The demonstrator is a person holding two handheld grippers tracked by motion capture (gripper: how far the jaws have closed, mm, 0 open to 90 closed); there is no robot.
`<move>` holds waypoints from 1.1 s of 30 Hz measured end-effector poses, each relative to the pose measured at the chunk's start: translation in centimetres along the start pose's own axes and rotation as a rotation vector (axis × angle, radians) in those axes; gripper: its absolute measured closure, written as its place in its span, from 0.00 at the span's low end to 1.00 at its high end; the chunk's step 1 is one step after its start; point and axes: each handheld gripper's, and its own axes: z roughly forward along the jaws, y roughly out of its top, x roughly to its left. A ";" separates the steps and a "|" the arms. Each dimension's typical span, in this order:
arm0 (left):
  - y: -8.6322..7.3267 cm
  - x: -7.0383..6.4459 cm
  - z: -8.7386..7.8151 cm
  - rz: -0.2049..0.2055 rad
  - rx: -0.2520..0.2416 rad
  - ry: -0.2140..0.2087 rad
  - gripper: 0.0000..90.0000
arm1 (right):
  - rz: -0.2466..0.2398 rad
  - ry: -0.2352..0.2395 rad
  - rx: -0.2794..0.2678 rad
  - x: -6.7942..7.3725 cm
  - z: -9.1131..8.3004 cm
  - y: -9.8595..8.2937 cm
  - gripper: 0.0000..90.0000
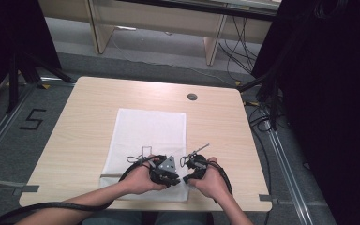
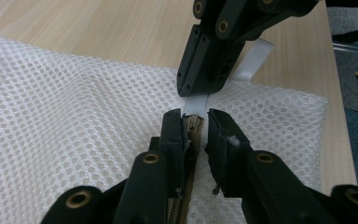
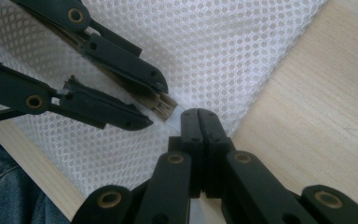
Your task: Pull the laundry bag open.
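Mesh bag (image 1: 147, 136) lies flat mid-table, zipper end at 6 o'clock. Right gripper (image 3: 199, 122) clamps the white tab (image 2: 253, 61); left gripper (image 2: 196, 122), jaws narrowly apart, straddles the zipper pull (image 2: 194, 125). Mesh looks light, limp, snag-prone; grip tab and pull only.

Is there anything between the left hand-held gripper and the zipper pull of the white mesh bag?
Nothing visible. The left hand-held gripper has its jaws open on either side of the tan zipper pull on the white mesh bag. The right hand-held gripper is shut on the white fabric tab just beyond.
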 end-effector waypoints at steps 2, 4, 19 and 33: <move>0.0 -0.1 0.0 0.004 0.002 0.004 0.87 | 0.000 0.000 0.002 0.0 0.0 0.0 1.00; 0.0 -0.2 0.0 0.015 0.009 0.008 0.88 | 0.000 -0.001 0.000 0.0 0.0 0.0 1.00; 0.8 -0.2 -0.4 -0.018 0.017 0.004 0.91 | 0.013 0.005 0.012 0.1 -0.1 0.0 1.00; 1.1 -0.1 -1.0 -0.010 0.039 0.004 0.91 | -0.033 -0.017 0.011 0.2 0.1 0.2 1.00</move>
